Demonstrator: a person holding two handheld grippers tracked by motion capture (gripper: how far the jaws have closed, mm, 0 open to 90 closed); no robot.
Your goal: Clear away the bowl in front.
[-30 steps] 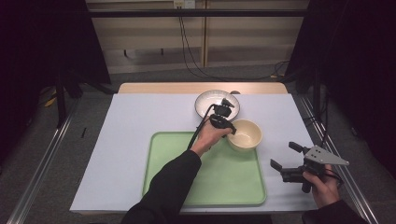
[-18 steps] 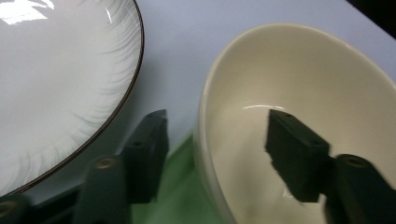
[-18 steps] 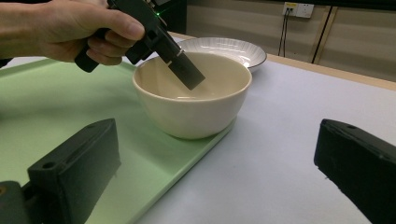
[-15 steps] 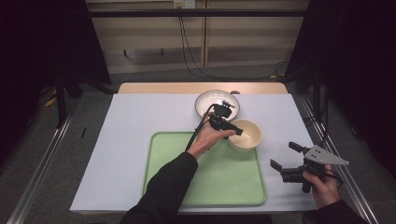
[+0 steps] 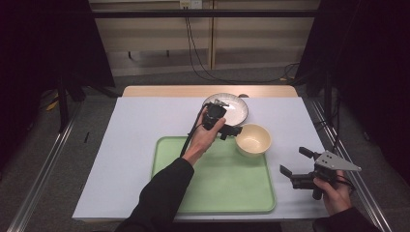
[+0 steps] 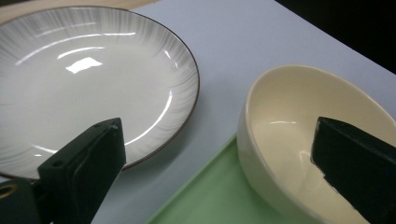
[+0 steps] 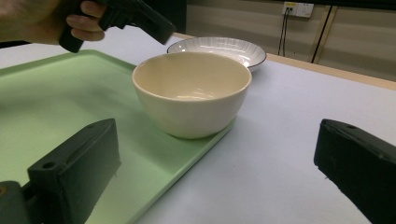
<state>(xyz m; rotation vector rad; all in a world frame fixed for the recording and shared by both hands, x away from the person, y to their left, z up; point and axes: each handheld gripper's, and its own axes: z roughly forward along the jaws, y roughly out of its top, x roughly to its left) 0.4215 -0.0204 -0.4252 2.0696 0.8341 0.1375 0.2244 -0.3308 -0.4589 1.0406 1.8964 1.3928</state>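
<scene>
A cream bowl point(image 5: 253, 139) stands on the far right corner of the green tray point(image 5: 212, 186). Just left of the bowl, a hand holds my left gripper point(image 5: 228, 126). Its jaws have just been opening and now stand wide apart, touching nothing. In the left gripper view point(image 6: 217, 140) the bowl point(image 6: 299, 121) lies ahead on the right and a white ribbed plate point(image 6: 84, 79) on the left. My right gripper point(image 5: 295, 161) hovers open near the table's right front. Its own view point(image 7: 217, 140) faces the bowl point(image 7: 191, 93) and shows the left gripper point(image 7: 140, 18) beyond it.
The plate point(image 5: 231, 107) sits on the white table cover point(image 5: 125, 145) behind the tray, close to the bowl. A bare wooden strip point(image 5: 159, 91) runs along the table's far edge. The tray point(image 7: 51, 102) holds nothing but the bowl.
The left gripper has let go of the bowl's rim, opened wide and drawn back a little to the left and up. The bowl and the right gripper have stayed put.
</scene>
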